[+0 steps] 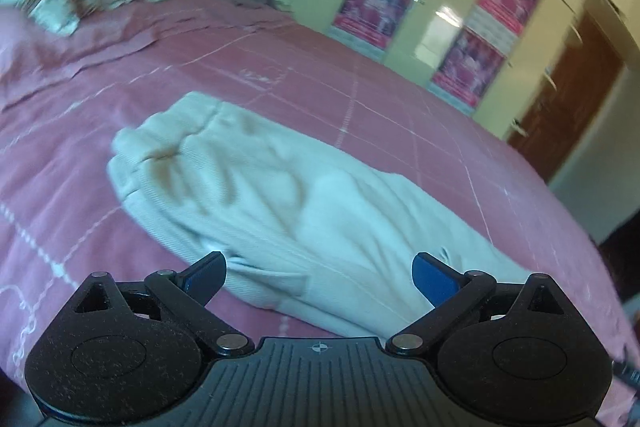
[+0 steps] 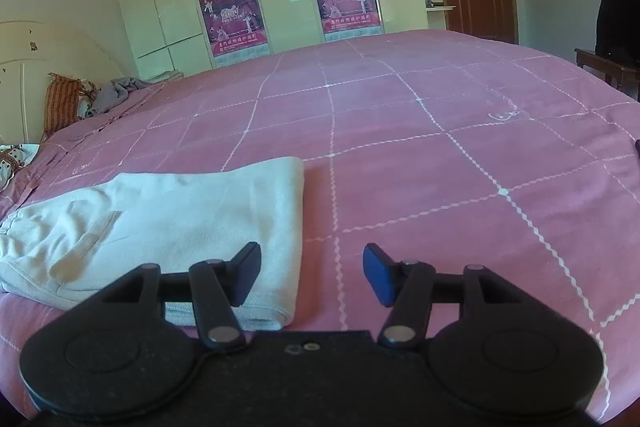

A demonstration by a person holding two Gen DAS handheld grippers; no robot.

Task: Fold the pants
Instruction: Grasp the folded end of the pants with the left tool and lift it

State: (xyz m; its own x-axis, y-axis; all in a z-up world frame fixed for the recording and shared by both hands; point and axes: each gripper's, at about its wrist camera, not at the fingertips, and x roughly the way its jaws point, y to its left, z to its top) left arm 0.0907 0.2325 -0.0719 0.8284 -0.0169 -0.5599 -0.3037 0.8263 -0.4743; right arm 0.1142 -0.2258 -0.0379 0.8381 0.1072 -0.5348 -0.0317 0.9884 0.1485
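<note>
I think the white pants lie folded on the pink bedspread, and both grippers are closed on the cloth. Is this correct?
Not quite. The pants do lie folded on the pink bedspread, but neither gripper is closed on them. The left gripper has its jaws wide apart above the cloth in the left wrist view, and the right gripper is likewise open and empty in the right wrist view.
</note>
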